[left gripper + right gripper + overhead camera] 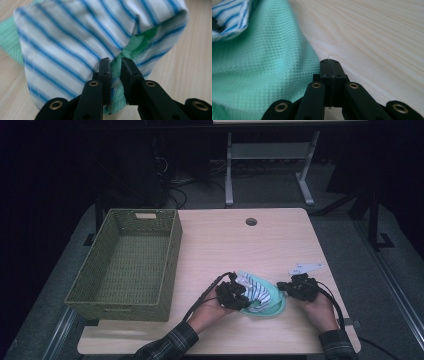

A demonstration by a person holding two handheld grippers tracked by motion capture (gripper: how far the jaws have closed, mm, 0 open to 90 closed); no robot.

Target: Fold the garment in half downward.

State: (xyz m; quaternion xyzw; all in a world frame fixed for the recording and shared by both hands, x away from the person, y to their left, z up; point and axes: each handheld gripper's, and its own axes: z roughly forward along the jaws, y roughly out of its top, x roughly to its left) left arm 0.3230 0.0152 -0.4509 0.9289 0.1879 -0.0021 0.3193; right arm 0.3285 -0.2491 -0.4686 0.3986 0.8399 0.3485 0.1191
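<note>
Striped cloth (257, 292), white with blue lines, lies bunched on a mint-green cloth (272, 307) near the front edge of your bench (225, 245), at about 5 o'clock from the bench's middle in the high view. Your left tongs (243, 296) meet the bundle from its 9 o'clock side; in the left gripper view they (115, 65) stand narrow, their jaws pinching a fold where a green seam runs between striped layers (75, 42), so the left tongs hold the cloth. Your right tongs (284, 287) sit at the bundle's 3 o'clock side, just beside the green edge; in the right gripper view they (330, 65) are pressed fully together, jaw against jaw. A fine pale thread shows along the line where they meet, and you cannot tell whether any cloth is caught there. In that view the mint-green cloth (257, 70), a waffle weave, spreads from 9 to 11 o'clock of the tongs, with a corner of the striped cloth (232, 15) at 10 o'clock and bare bench (382, 37) from 12 to 3 o'clock. Your left hand (210, 310) and right hand (320, 312) enter from 6 o'clock in plaid sleeves. A green woven basket (75, 292) stands at the bench's 9 o'clock side, well apart from the cloths. A round hole (251, 222) pierces the bench at 12 o'clock.
</note>
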